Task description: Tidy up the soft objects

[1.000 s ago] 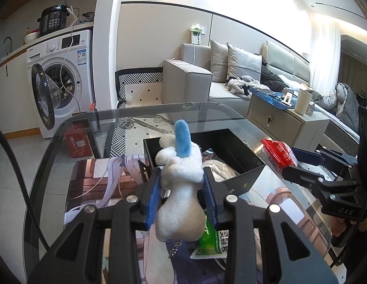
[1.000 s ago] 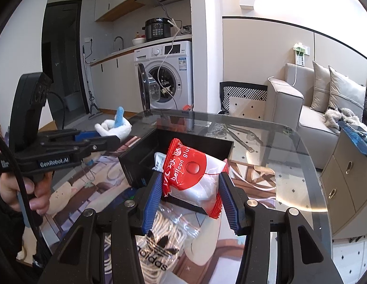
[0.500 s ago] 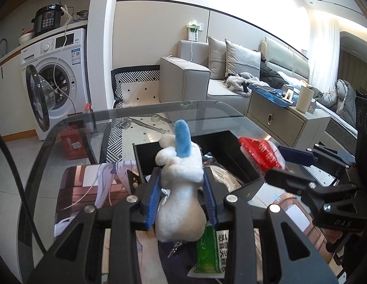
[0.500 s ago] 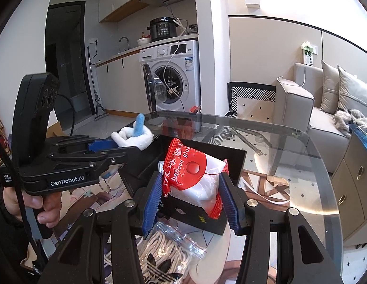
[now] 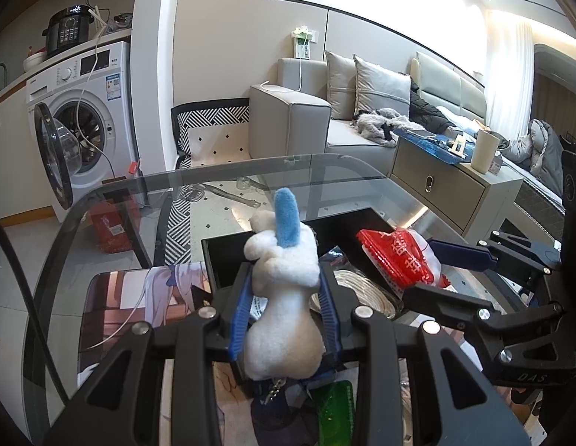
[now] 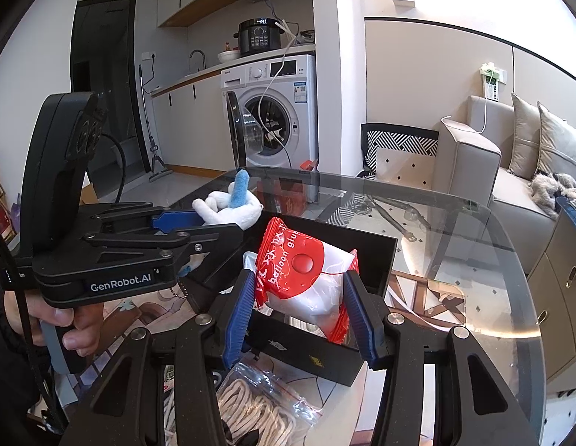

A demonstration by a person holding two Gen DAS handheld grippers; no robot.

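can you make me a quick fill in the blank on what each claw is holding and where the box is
1. The left claw is shut on a white plush with a ____ ear.
2. The right claw grips a red and white ____, printed "balloon glue".
3. Both are held over a ____ box on the glass table.
4. Behind the table, the washer door is ____.

Missing: blue; packet; black; open

The left gripper (image 5: 286,308) points forward and down, its blue pads pressed on a plush toy (image 5: 284,297). At its 3 o'clock, the right gripper (image 6: 301,306) tilts likewise, clamped on a red packet (image 6: 306,275). A hand (image 6: 64,323) grips the left handle.
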